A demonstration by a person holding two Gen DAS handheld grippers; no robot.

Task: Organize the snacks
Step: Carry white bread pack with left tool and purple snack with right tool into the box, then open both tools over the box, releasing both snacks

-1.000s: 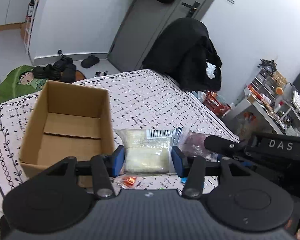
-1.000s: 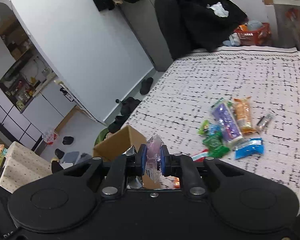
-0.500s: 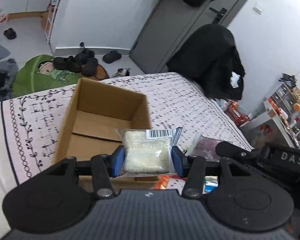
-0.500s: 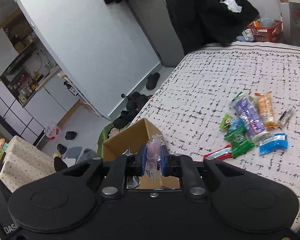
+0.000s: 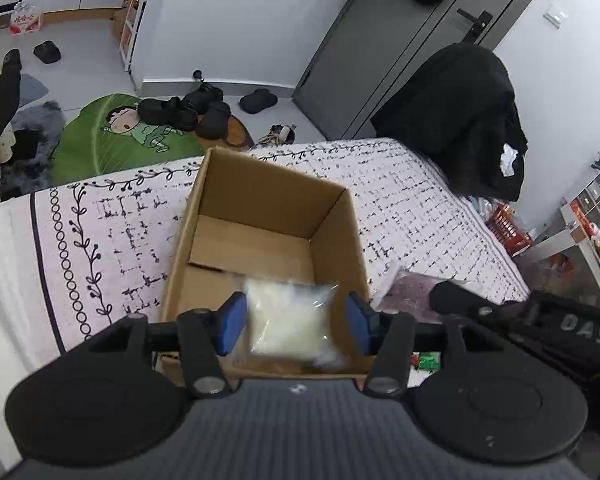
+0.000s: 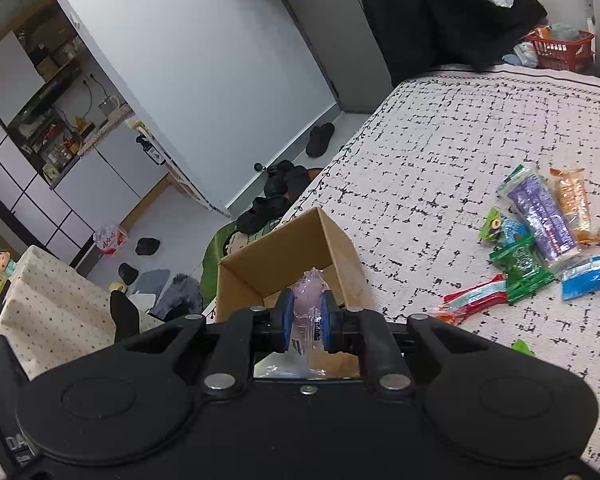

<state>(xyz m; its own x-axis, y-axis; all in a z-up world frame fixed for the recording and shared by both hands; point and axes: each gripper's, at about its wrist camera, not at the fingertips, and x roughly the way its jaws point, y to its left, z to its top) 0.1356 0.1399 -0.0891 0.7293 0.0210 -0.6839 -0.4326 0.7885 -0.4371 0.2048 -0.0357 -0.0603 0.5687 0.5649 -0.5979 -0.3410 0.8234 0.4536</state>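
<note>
An open cardboard box (image 5: 260, 200) stands on the patterned bed cover (image 5: 100, 248). My left gripper (image 5: 296, 328) hangs over the box's near end and its jaws are opening. A white snack packet (image 5: 288, 320) lies blurred between the blue pads, touching neither, over the box floor. My right gripper (image 6: 306, 320) is shut on a clear pinkish packet (image 6: 310, 292) just short of the box (image 6: 284, 252). That packet (image 5: 408, 292) also shows at the right of the left wrist view, beside the box wall.
Several loose snack packets lie on the bed to the right, among them a purple one (image 6: 540, 220), a green one (image 6: 520, 268), a blue one (image 6: 588, 276) and a red one (image 6: 476, 296). The bed's edge drops to a floor with shoes (image 5: 188, 112) and a green mat (image 5: 112, 140).
The left jaws have spread and let go of the white packet, which now drops blurred into the box. Both grippers have moved closer over the box; the right one still holds its packet.
</note>
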